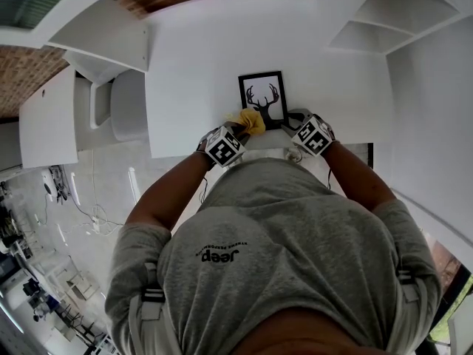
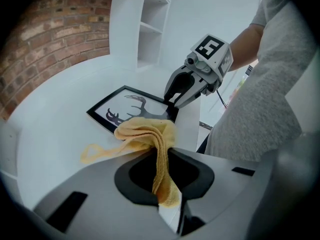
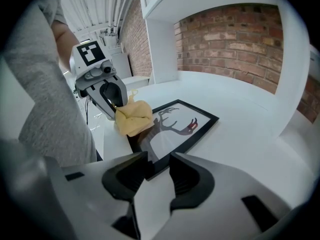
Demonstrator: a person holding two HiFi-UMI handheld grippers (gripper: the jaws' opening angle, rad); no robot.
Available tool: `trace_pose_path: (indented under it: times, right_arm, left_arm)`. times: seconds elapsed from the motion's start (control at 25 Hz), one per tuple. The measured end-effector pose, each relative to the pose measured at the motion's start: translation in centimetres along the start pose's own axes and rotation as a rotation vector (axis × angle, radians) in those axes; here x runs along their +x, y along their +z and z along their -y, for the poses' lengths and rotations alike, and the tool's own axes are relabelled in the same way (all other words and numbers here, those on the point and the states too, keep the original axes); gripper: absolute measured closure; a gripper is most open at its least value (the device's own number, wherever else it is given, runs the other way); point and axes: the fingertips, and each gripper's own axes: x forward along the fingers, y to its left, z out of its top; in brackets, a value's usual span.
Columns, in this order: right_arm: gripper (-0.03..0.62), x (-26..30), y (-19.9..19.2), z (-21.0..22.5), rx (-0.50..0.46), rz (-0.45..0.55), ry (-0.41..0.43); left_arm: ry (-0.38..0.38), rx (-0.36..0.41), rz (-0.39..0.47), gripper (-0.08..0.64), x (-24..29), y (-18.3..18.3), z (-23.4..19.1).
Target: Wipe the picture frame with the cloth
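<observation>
A black picture frame (image 1: 263, 98) with a stag print lies flat on the white table (image 1: 192, 65). My left gripper (image 1: 241, 130) is shut on a yellow cloth (image 1: 251, 120), which bunches on the frame's near left corner. In the left gripper view the cloth (image 2: 145, 134) runs out of the closed jaws onto the frame (image 2: 112, 109). My right gripper (image 1: 291, 121) stands open at the frame's near right corner. In the right gripper view that corner of the frame (image 3: 190, 124) lies between the spread jaws (image 3: 155, 169), and the cloth (image 3: 134, 116) shows beyond them.
The table's front edge (image 1: 222, 154) runs just under both grippers, with my torso right behind it. White shelving (image 1: 392, 21) stands at the back right, a brick wall (image 3: 235, 29) behind the table, and a rounded white unit (image 1: 126, 106) to the left.
</observation>
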Motion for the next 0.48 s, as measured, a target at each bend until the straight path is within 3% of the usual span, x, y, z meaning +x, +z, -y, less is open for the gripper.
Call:
trace_pose_path:
  times: [0.2, 0.36, 0.48]
  right_arm:
    - [0.446, 0.1, -0.2, 0.0, 0.000, -0.004, -0.001]
    - [0.446, 0.0, 0.1, -0.1, -0.002, 0.008, -0.003]
    - [0.446, -0.2, 0.2, 0.0, -0.006, 0.005, -0.002]
  left_arm:
    - [0.043, -0.026, 0.104, 0.494, -2.3, 3.7, -2.6]
    - [0.188, -0.019, 0.173, 0.494, -3.9, 8.6, -9.0]
    - [0.292, 0.018, 0.143, 0.494, -3.4, 11.5, -13.4]
